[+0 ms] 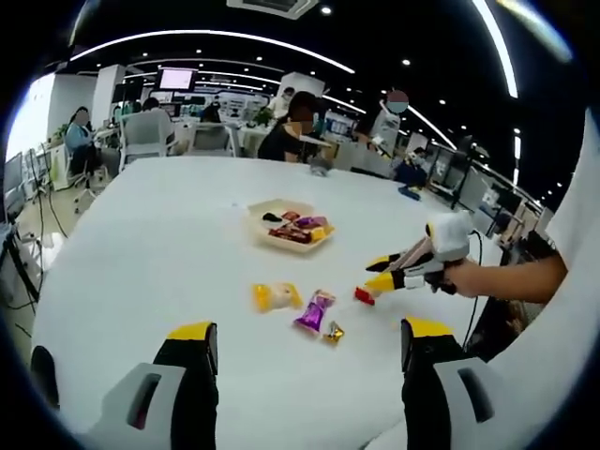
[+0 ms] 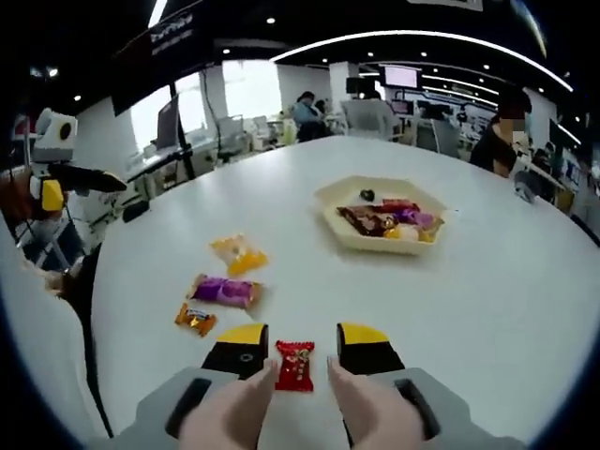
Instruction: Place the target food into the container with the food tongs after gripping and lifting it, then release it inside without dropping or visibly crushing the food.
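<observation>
A small red-wrapped candy (image 2: 294, 364) lies on the white table between the two jaws of my right gripper (image 2: 303, 339), which is open and straddles it with a gap on each side. In the left gripper view the same red candy (image 1: 364, 295) sits at the tips of the right gripper (image 1: 382, 273), held by a hand coming in from the right. A beige hexagonal tray (image 2: 324, 212) (image 1: 257, 225) with several wrapped candies inside stands farther back on the table. My left gripper (image 1: 309, 330) is open and holds nothing, above the table on the near side of the loose candies.
Loose on the white table (image 1: 141, 253) are a yellow packet (image 1: 275, 296) (image 2: 239, 253), a purple candy (image 1: 315, 310) (image 2: 225, 291) and a small orange candy (image 1: 333, 332) (image 2: 195, 319). Past the table's far edge, people sit at desks and chairs.
</observation>
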